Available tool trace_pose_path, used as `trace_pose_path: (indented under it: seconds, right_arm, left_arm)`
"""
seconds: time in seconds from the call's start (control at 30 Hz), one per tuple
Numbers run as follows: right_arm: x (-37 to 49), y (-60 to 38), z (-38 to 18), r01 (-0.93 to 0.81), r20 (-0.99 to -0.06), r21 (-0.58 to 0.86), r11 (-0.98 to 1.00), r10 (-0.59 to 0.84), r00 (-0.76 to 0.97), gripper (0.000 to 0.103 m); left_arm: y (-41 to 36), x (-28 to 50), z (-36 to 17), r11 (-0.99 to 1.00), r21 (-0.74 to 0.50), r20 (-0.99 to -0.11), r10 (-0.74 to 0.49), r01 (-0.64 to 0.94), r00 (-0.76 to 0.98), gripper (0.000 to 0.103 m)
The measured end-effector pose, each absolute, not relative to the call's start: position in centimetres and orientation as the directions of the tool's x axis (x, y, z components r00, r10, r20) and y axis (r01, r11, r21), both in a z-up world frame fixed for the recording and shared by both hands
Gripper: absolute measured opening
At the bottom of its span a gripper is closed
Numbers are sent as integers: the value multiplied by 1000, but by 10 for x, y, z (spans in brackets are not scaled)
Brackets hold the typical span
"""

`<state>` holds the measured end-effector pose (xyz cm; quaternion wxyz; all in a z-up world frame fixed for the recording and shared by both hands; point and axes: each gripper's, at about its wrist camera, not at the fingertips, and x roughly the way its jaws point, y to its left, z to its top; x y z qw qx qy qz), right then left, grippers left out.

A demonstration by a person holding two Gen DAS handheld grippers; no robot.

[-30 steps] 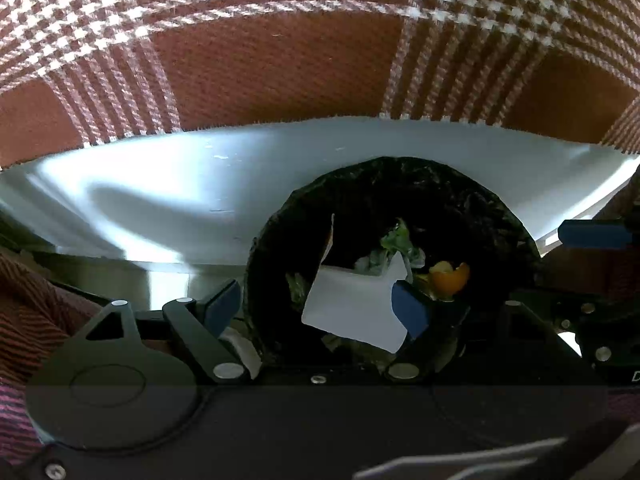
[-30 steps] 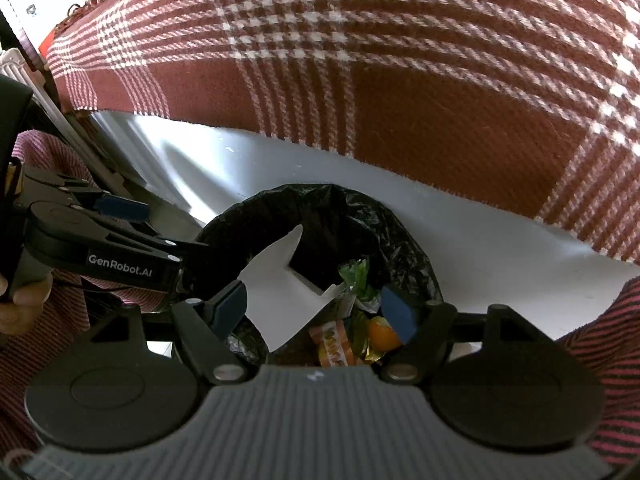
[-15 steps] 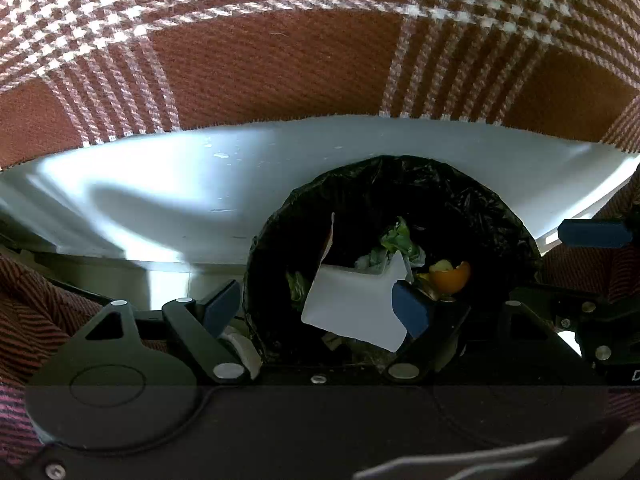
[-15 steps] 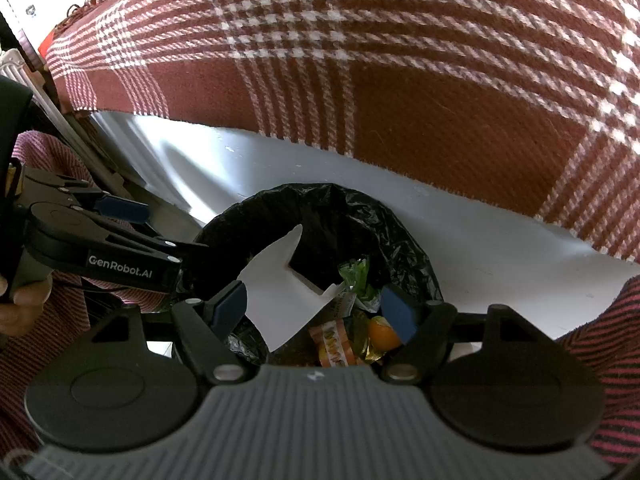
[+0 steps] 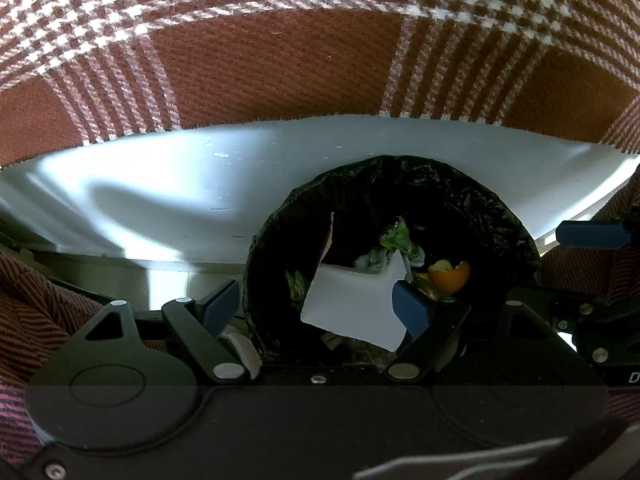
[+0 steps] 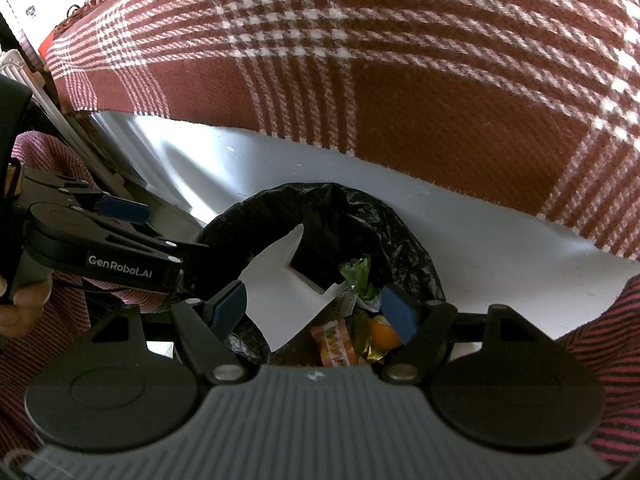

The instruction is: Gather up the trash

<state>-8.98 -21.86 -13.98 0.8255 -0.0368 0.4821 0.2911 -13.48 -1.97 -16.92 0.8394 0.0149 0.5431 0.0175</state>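
While the left tool (image 5: 316, 308) hangs wide and empty, the bin (image 5: 472, 208) sits directly below on the floor, white card (image 5: 352, 308) leaning inside. From the right view, the right tool (image 6: 314, 308), also wide and empty, hovers equally near over the wrappers (image 6: 336, 340).

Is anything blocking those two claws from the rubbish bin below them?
Nothing visible. The black-lined round bin lies open below the open right claw and left claw; only trash already inside, like the white notched card, lies beneath.
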Motion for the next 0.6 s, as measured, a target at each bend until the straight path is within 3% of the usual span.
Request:
trace_pose_path:
  seconds: [0.6]
  right_arm:
    - [-90, -218, -140, -516, -818, 221, 828, 445, 365, 83]
  left_arm:
    - [-21, -136, -170, 999, 41, -912, 44, -15, 408, 82]
